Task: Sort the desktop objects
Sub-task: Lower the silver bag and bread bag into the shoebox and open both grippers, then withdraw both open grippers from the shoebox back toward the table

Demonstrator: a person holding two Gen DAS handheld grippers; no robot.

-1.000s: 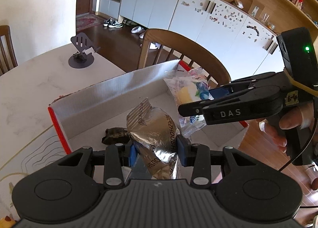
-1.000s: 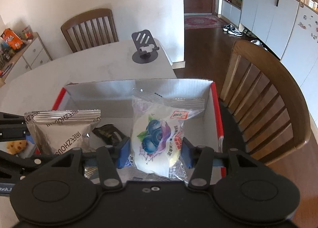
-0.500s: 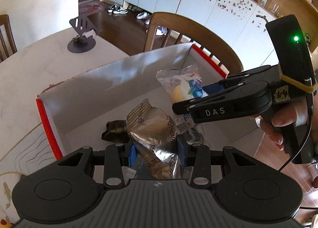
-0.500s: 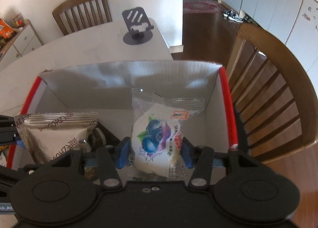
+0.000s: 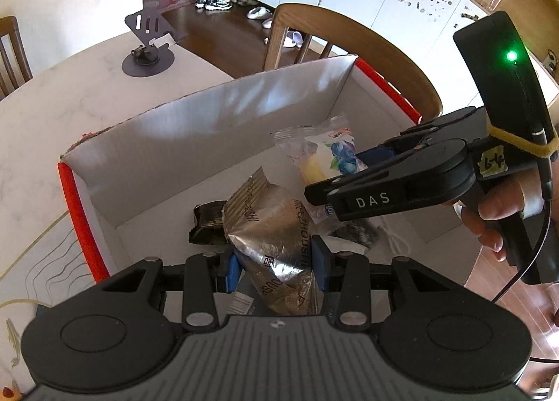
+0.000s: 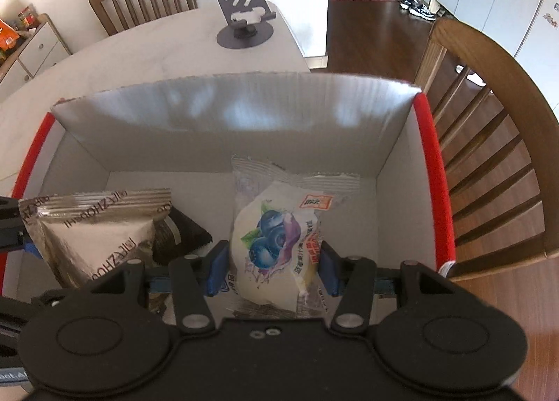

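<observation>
Over the box (image 5: 146, 142), left wrist view: left gripper (image 5: 276, 263) jaws clamp the silver foil packet (image 5: 276, 226) approx. mid-body, so the packet hangs clear of the box floor w/o slipping. Packet long axis runs up and away from the camera; crimped end points toward the far box wall. Dark wrapper (image 5: 206, 222) lies on the box floor just behind it. Right gripper (image 5: 353, 170) enters from the right, holding the blueberry pastry pack (image 5: 328, 156) inside the box.

Right wrist view: right gripper (image 6: 272, 266) jaws pinch the blueberry pastry pack (image 6: 279, 243) across its width, low down. Long axis points away from the camera, sealed edge toward the far wall. Both items sit inside the box (image 6: 429, 163) walls; judged ready for release. Phone stand (image 6: 244, 20) sits on the table (image 6: 139, 62) beyond.
</observation>
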